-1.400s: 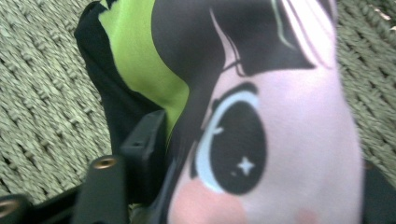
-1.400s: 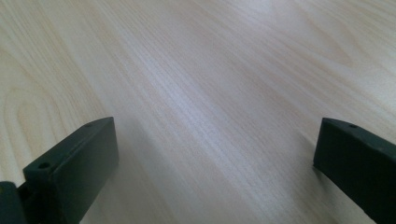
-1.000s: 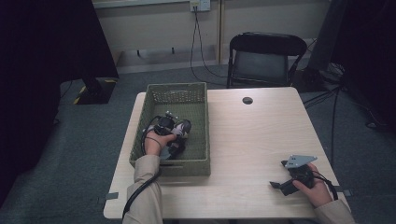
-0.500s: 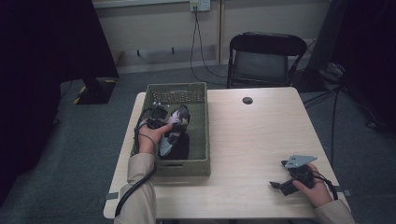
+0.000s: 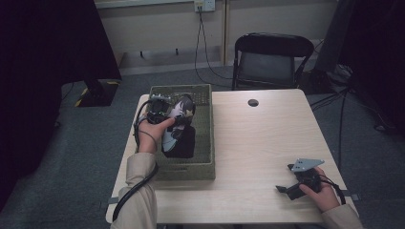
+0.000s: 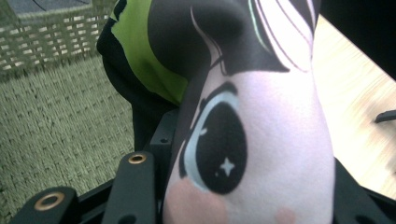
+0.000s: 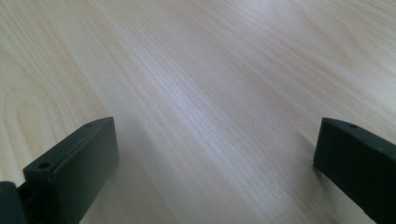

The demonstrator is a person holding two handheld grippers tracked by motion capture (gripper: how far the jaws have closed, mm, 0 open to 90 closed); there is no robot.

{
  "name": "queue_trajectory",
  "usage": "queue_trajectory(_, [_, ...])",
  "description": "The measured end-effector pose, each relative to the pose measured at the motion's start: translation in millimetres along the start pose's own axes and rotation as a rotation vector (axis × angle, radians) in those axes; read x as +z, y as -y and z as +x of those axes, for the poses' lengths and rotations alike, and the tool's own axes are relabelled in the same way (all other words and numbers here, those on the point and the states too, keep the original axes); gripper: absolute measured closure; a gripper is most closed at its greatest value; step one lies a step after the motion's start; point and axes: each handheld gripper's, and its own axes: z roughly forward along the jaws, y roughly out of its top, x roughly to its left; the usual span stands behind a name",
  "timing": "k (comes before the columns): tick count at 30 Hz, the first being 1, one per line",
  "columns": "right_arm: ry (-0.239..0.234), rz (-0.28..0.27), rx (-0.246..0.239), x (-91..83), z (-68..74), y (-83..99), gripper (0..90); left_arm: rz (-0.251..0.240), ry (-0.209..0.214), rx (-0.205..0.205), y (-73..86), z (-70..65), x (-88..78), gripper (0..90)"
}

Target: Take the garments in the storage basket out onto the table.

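Above a green woven basket at the bench's near-left edge, the left gripper has its fingers clamped on a soft plush toy printed with a large cartoon eye, black hair and a lime-green patch. The toy hangs clear of the basket floor, with a dark item lying in the basket just below the fingers. Well apart, at the bench's near-right corner, the right gripper rests low over bare wood, its fingers spread wide around nothing. Beyond them lie a small black disc and a folding chair.
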Motion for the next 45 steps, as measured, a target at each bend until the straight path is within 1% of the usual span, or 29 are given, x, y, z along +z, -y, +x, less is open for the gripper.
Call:
queue_trajectory(5, [0.000, -0.001, -0.001, 0.1, -0.1, 0.0, 0.0, -0.017, 0.006, 0.023, -12.4, -9.3, -13.0, 56.5])
queue_trajectory(7, [0.001, -0.001, -0.001, 0.1, -0.1, 0.0, 0.0, -0.031, 0.015, 0.034, -19.5, -16.0, -20.7, 56.5])
queue_trajectory(8, [0.001, -0.001, -0.001, 0.1, -0.1, 0.0, 0.0, -0.031, 0.015, 0.034, -19.5, -16.0, -20.7, 56.5])
queue_trajectory(11, [0.000, -0.001, -0.001, 0.1, 0.0, 0.0, 0.0, -0.035, 0.021, 0.048, -26.0, -23.5, -27.3, 56.5])
queue_trajectory(15, [0.000, -0.001, 0.000, 0.0, 0.0, -0.1, 0.0, -0.060, 0.056, 0.062, -35.6, -35.6, -36.9, 56.5])
queue_trajectory(22, [0.000, -0.001, -0.001, 0.0, 0.0, -0.1, 0.0, -0.069, 0.085, 0.105, -47.9, -56.3, -45.9, 56.5])
queue_trajectory(23, [0.000, -0.001, 0.000, 0.0, 0.0, -0.1, 0.0, -0.069, 0.085, 0.105, -47.9, -56.3, -45.9, 56.5])
queue_trajectory(25, [0.000, -0.001, 0.000, 0.0, 0.0, -0.1, 0.0, -0.073, 0.105, 0.127, -52.5, -66.7, -47.5, 56.5])
queue_trajectory(27, [0.001, -0.001, -0.001, 0.0, -0.1, -0.1, 0.0, -0.075, 0.120, 0.142, -54.7, -73.0, -47.3, 56.5])
queue_trajectory(28, [0.001, -0.001, -0.001, 0.0, -0.1, -0.1, 0.0, -0.075, 0.120, 0.142, -54.7, -73.0, -47.3, 56.5])
queue_trajectory(30, [0.001, -0.001, -0.001, 0.0, -0.1, 0.0, 0.0, -0.076, 0.142, 0.159, -56.7, -81.3, -45.0, 56.5])
queue_trajectory(31, [0.001, -0.001, -0.001, 0.0, -0.1, 0.0, 0.0, -0.076, 0.142, 0.159, -56.7, -81.3, -45.0, 56.5])
queue_trajectory(33, [0.000, -0.001, -0.001, 0.0, -0.1, 0.0, 0.0, -0.077, 0.162, 0.166, -57.3, -86.2, -42.3, 56.5])
queue_trajectory(37, [0.001, -0.001, -0.001, 0.0, -0.1, 0.0, 0.0, -0.071, 0.188, 0.184, -57.7, -96.3, -35.0, 56.5])
queue_trajectory(39, [0.001, -0.001, -0.001, 0.0, -0.1, 0.0, 0.0, -0.070, 0.208, 0.190, -57.6, -100.9, -30.8, 56.5])
queue_trajectory(40, [0.000, -0.001, -0.001, 0.0, -0.1, 0.0, 0.0, -0.070, 0.225, 0.195, -57.5, -105.0, -26.4, 56.5])
queue_trajectory(43, [0.000, 0.000, -0.001, 0.0, -0.1, 0.0, 0.0, -0.067, 0.232, 0.202, -57.5, -109.0, -22.3, 56.5])
queue_trajectory(44, [0.001, 0.000, -0.001, 0.0, -0.1, -0.1, 0.0, -0.065, 0.246, 0.207, -57.5, -112.6, -18.7, 56.5])
queue_trajectory(45, [0.001, 0.000, -0.002, 0.0, -0.1, -0.1, 0.0, -0.064, 0.250, 0.209, -57.5, -114.5, -16.9, 56.5])
